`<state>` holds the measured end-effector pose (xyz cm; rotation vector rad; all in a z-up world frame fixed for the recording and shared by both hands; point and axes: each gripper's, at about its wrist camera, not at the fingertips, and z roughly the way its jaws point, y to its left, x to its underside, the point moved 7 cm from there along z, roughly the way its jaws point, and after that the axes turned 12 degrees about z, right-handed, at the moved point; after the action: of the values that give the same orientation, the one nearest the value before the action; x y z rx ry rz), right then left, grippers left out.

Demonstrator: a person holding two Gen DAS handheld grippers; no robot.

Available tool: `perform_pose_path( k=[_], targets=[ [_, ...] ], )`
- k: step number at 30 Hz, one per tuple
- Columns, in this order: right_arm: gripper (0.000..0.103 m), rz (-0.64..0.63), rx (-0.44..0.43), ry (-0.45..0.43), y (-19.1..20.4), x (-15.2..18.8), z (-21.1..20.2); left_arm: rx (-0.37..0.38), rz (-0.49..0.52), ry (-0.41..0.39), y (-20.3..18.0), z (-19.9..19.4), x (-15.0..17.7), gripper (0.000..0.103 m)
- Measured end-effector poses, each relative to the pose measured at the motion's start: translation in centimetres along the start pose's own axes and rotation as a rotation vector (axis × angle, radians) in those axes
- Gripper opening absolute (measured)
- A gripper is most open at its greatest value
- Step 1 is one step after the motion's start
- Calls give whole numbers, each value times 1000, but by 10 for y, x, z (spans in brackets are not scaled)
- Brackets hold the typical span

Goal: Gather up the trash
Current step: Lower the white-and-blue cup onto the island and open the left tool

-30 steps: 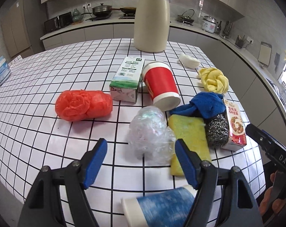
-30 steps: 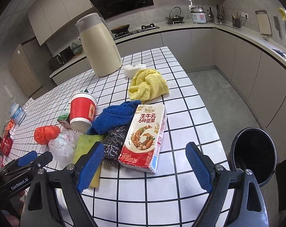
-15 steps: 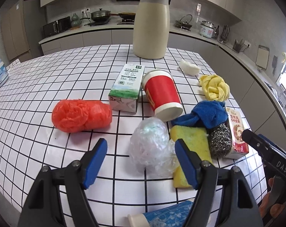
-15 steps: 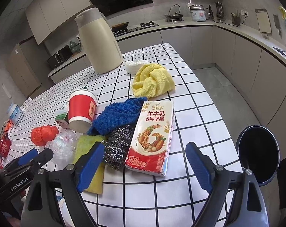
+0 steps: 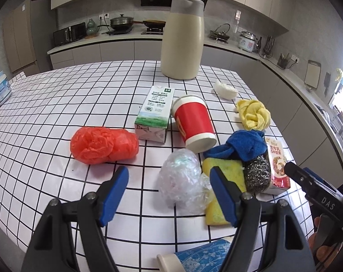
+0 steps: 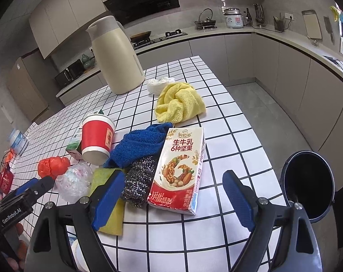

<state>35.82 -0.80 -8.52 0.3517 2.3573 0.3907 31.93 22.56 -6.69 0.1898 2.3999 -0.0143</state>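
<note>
Tiled table (image 5: 58,113) cluttered. Left gripper (image 5: 169,195) jaws released over clear wrap (image 5: 182,181); right gripper (image 6: 171,195) jaws released near nut-milk carton (image 6: 180,170), bin (image 6: 307,188) beside.

Cream thermos jug (image 5: 182,38) upright; yellow cloth (image 6: 179,106), blue cloth (image 6: 139,145).

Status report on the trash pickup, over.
Left gripper and right gripper open, empty. Clear plastic wad ahead of left; nut milk carton ahead of right. Bin beside table, unobstructed.
</note>
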Motion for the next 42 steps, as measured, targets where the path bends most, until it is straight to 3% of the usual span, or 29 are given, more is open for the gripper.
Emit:
perform_pose_path(
  k=[13,23,34,42],
  targets=[
    [90,-16,17,-28,8,18,-22,31,34,-14,-10,-19,7,76],
    [90,-58,-15,-27,-6,21,-42,-14,16,-20,-42,-41,16,76],
    [90,-54,-60,-36,-71,19,-69,-49,52,3,-126,-47,16,76],
    [90,-17,-75,-5,-122,14,-61,-73,83,48,-174,-37,14,76]
  ],
)
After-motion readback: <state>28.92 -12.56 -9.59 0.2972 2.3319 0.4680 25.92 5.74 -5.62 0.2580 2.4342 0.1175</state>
